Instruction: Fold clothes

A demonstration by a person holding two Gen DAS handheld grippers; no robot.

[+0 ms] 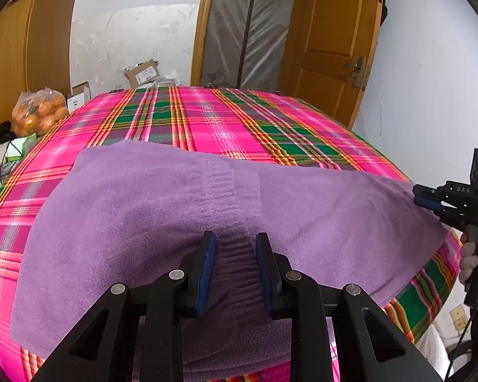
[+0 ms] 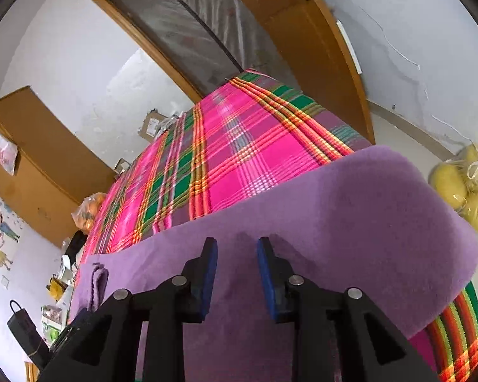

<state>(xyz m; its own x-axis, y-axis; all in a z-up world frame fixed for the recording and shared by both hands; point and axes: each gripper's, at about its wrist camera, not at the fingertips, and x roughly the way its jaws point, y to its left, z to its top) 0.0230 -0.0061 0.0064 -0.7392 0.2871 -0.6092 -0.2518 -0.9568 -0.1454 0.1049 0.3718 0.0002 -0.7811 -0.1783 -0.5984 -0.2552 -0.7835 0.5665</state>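
Purple fleece garment sprawls across the plaid bedspread; left gripper pinches its ribbed band at 6 o'clock, right gripper slightly spread over fuzzy fabric.

Plaid bedspread, bagged oranges, cardboard box, perhaps pomelos.
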